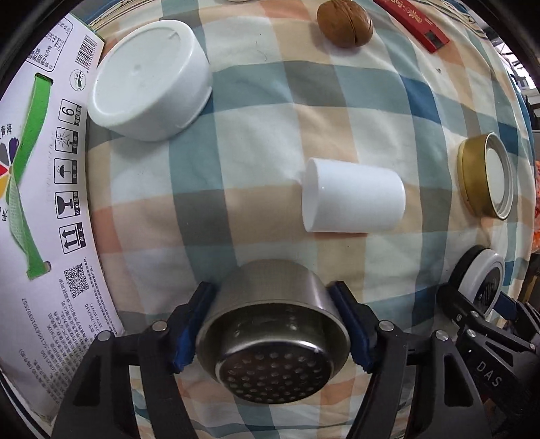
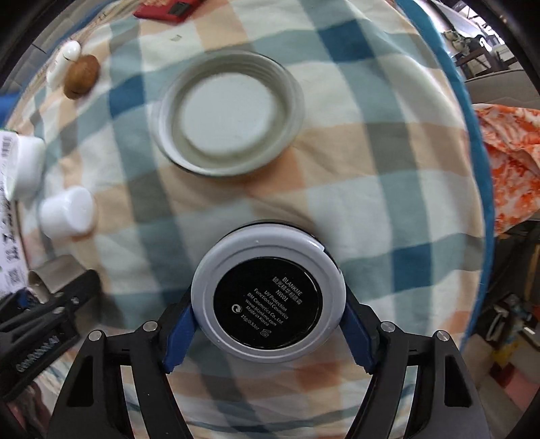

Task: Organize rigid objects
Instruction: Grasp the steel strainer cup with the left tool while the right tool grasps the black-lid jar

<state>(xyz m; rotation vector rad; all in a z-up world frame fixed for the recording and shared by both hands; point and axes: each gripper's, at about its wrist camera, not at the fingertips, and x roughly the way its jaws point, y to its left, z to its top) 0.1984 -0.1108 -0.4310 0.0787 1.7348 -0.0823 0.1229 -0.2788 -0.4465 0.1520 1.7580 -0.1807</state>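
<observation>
A steel strainer cup [image 1: 270, 324] stands on the checkered cloth [image 1: 256, 141], perforated bottom up. My left gripper [image 1: 271, 287] points down over it, and both blue pads [image 1: 194, 324] press its sides. In the right wrist view a round white compact [image 2: 268, 300] with a black label sits between the pads [image 2: 180, 332] of my right gripper [image 2: 268, 297], which touch its rim on both sides. The same compact [image 1: 482, 283] shows at the right of the left wrist view, and the steel cup [image 2: 57, 273] at the left of the right wrist view.
Around the grippers on the cloth lie an upturned white tub [image 1: 148, 81], a white cap [image 1: 351, 199] on its side, a walnut [image 1: 344, 23], a red box [image 1: 415, 23] and a gold-rimmed lid [image 1: 486, 179]. A printed carton [image 1: 40, 202] borders the left. Orange fabric [image 2: 509, 158] lies off the right edge.
</observation>
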